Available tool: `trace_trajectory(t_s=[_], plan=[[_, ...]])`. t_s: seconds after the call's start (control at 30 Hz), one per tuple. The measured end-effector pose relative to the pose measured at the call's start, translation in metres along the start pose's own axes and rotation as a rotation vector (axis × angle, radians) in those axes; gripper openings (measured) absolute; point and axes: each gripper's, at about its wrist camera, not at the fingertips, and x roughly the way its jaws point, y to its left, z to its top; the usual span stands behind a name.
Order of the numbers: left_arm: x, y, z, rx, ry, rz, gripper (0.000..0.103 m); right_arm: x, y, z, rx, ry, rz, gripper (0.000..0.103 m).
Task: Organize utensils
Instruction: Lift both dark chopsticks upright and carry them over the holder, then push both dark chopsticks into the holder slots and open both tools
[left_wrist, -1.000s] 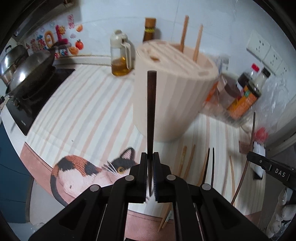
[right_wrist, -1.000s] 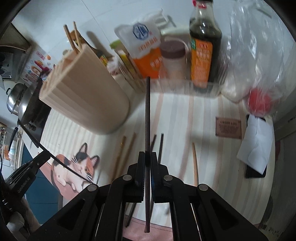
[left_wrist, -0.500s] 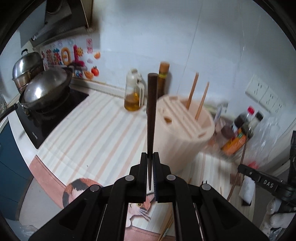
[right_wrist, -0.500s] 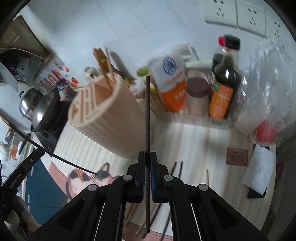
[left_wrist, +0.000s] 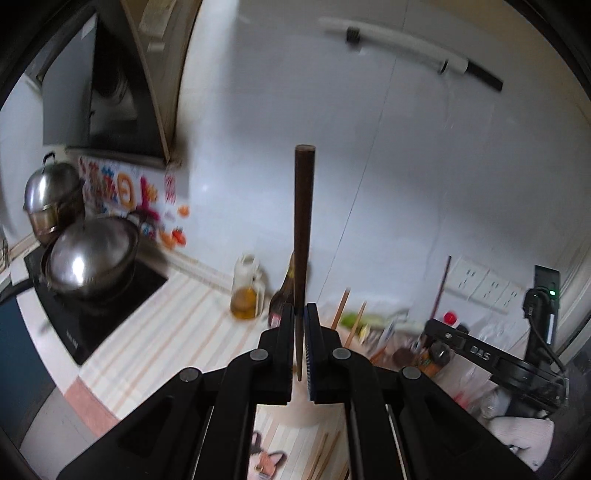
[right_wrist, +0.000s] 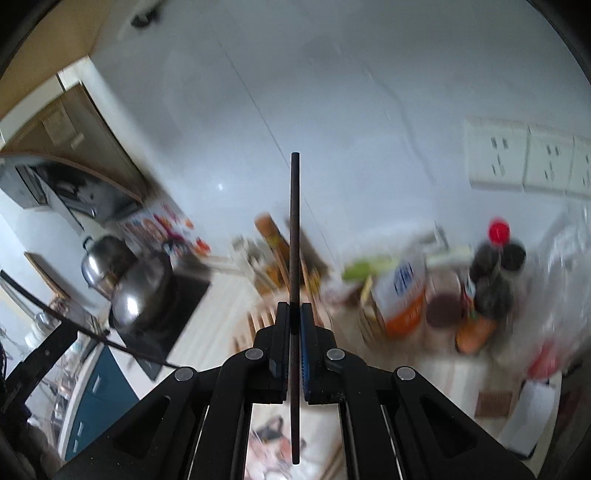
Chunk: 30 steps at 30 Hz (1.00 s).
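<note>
Honestly about midway: left gripper (left_wrist: 300, 345) clamped on a dark chopstick (left_wrist: 303, 236), right gripper (right_wrist: 294, 349) pinching a thinner dark chopstick (right_wrist: 294, 258), both carried high. Two light chopsticks (left_wrist: 344, 308) already standing in the holder at 4 o'clock; more loose on the mat (left_wrist: 321, 456) at 6. Only "DAS" readable, at 4 o'clock.

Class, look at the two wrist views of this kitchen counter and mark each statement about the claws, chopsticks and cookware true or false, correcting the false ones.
1. The left claw is shut on a dark brown wooden chopstick. True.
2. The right claw is empty. False: it grips a thin dark chopstick.
3. A shiny steel wok sits on the black cooktop. True.
4. The glass oil jug is empty. False: amber oil fills its lower part.
</note>
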Motion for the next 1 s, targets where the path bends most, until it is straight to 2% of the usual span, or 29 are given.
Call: trace_trajectory(t_s=[0.13, 0.23, 0.47, 0.6, 0.77, 0.93, 1.0], plan=[[0.008, -0.012, 0.026, 0.020, -0.023, -0.023, 0.003, 0.000, 0.011, 0.034, 0.001, -0.065, 0.000, 0.005], [0.027, -0.018, 0.041, 0.027, -0.010, -0.047, 0.003, 0.007, 0.011, 0.052, 0.014, -0.105, -0.013, 0.005], [0.097, -0.032, 0.043, 0.050, 0.104, -0.087, 0.003, 0.041, 0.002, 0.076, 0.040, -0.160, -0.062, 0.005], [0.136, -0.037, 0.028, 0.048, 0.186, -0.095, 0.003, 0.063, -0.002, 0.072, 0.024, -0.150, -0.077, 0.005], [0.168, -0.041, 0.011, 0.055, 0.248, -0.078, 0.003, 0.084, -0.006, 0.054, -0.005, -0.143, -0.086, 0.005], [0.183, -0.041, 0.001, 0.072, 0.275, -0.065, 0.003, 0.093, -0.013, 0.039, -0.020, -0.125, -0.087, 0.005], [0.185, -0.044, -0.001, 0.086, 0.288, -0.065, 0.003, 0.097, -0.013, 0.035, -0.030, -0.088, -0.071, 0.005]])
